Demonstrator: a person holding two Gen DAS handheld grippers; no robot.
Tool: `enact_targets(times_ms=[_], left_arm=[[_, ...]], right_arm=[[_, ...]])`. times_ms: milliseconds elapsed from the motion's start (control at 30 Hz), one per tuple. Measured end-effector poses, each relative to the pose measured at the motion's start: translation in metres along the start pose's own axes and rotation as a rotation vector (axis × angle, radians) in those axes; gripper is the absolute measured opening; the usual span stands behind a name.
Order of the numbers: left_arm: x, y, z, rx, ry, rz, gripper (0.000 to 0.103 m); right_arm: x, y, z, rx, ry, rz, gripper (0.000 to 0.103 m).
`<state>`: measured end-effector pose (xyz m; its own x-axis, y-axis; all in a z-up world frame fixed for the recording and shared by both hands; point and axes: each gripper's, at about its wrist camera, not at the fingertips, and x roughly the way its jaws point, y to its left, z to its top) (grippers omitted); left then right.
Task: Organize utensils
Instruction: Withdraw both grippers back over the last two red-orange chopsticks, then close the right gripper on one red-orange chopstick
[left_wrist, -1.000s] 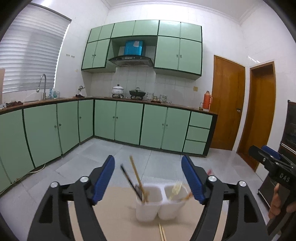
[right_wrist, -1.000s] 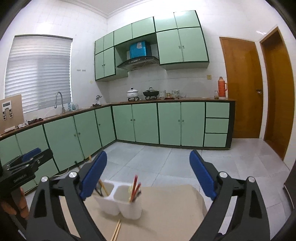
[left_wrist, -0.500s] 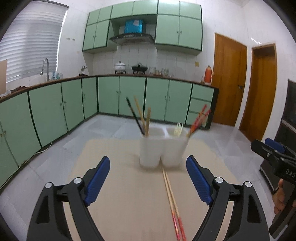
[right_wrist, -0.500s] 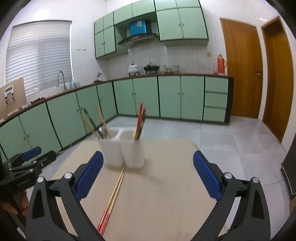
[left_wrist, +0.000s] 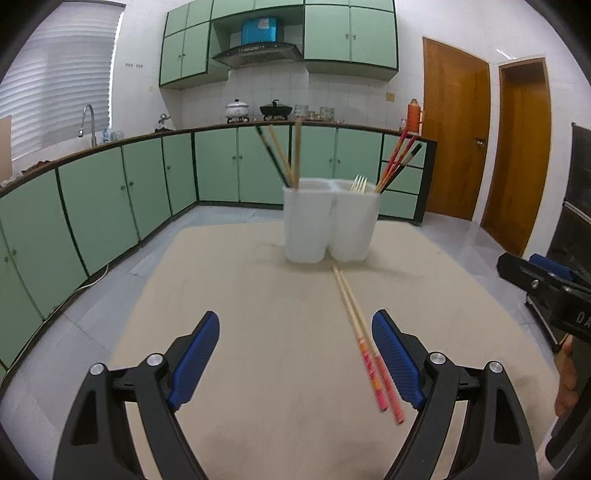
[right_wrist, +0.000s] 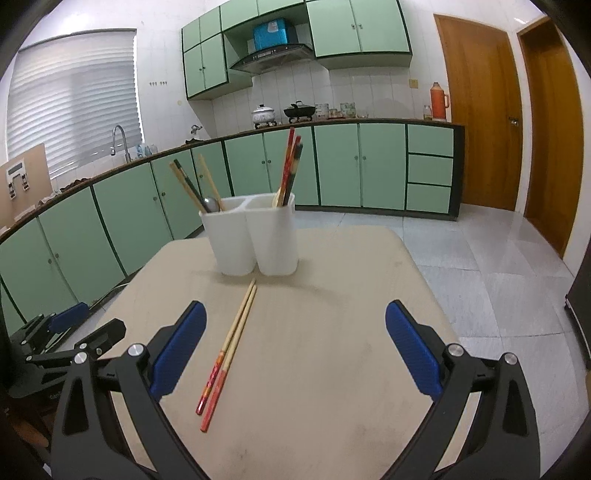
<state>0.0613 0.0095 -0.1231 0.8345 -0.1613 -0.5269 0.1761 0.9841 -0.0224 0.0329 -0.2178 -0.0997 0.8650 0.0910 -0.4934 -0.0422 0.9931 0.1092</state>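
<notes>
A white two-compartment utensil holder (left_wrist: 328, 221) (right_wrist: 255, 236) stands upright at the far end of the beige table (left_wrist: 258, 332) (right_wrist: 332, 332). It holds several chopsticks, a fork and a spoon. A pair of wooden chopsticks with red-orange ends (left_wrist: 364, 341) (right_wrist: 229, 349) lies flat on the table in front of the holder. My left gripper (left_wrist: 295, 354) is open and empty, above the table, with the chopsticks beside its right finger. My right gripper (right_wrist: 295, 350) is open and empty, with the chopsticks beside its left finger.
Green kitchen cabinets (left_wrist: 110, 192) line the far walls behind the table. Two wooden doors (right_wrist: 480, 110) stand at the right. The floor is grey tile beyond the table edges. The other gripper shows at the edge of each view (left_wrist: 546, 288) (right_wrist: 62, 339).
Both grippers have tilted down and drawn back toward the near end of the table. The holder now sits higher in view and the loose chopsticks lie between and beside the fingers.
</notes>
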Motion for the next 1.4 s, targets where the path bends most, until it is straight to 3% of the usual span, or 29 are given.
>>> enact_targets(times_ms=[333,600,667,900,1400], left_arm=[[0.007,0.023,-0.034,-0.001,0.094,0.032,0.083],[0.002,0.037,-0.045,-0.005,0.112,0.058,0.083],[0.002,0.041,-0.046,-0.013,0.116,0.062,0.083],[0.002,0.043,-0.052,-0.007,0.126,0.071,0.083],[0.003,0.049,-0.058,-0.031,0.132,0.072,0.083]], right_arm=[[0.013,0.023,-0.034,-0.037,0.067,-0.008,0.095],[0.017,0.050,-0.061,-0.079,0.128,0.007,0.093],[0.020,0.056,-0.067,-0.088,0.152,0.016,0.082],[0.032,0.066,-0.079,-0.093,0.221,0.015,0.074],[0.047,0.081,-0.090,-0.121,0.299,0.021,0.044]])
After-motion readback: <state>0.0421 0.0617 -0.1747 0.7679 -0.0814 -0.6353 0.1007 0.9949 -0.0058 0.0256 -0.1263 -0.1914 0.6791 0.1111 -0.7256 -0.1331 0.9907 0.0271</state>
